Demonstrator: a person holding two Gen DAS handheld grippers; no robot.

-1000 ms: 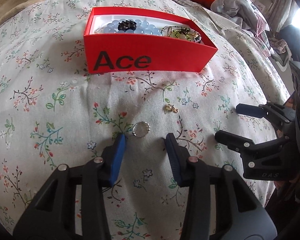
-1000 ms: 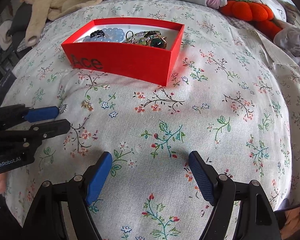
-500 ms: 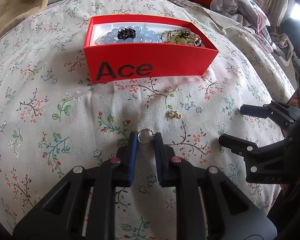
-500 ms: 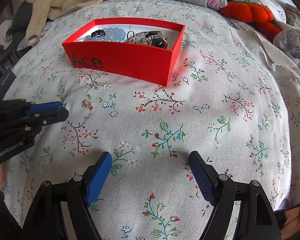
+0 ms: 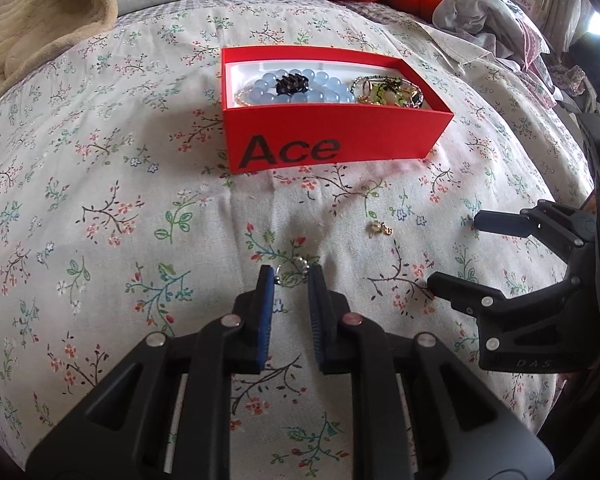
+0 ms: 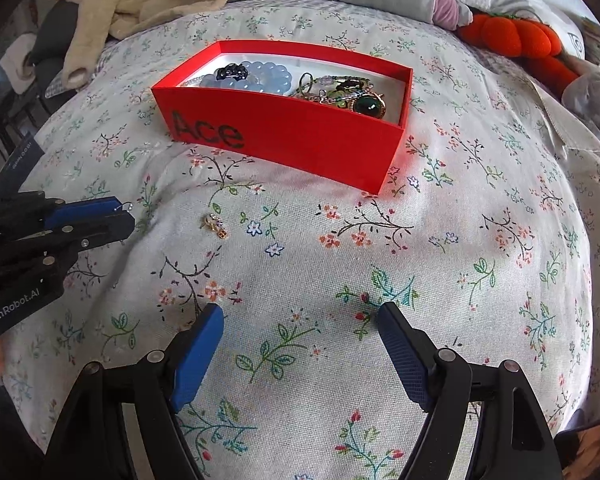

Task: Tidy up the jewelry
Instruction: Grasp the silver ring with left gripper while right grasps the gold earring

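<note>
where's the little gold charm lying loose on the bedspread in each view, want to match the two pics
Left wrist view: the gold charm lies right of centre, beyond and to the right of the left gripper.
Right wrist view: the charm lies left of centre, just right of the left gripper's tips.
Shared landmark: the red Ace box, beyond the charm in both.

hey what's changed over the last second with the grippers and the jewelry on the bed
The left gripper narrowed its jaws from wide apart onto the small silver ring, taking hold of it. The right gripper stayed open; the gold charm and red box kept their places.
</note>
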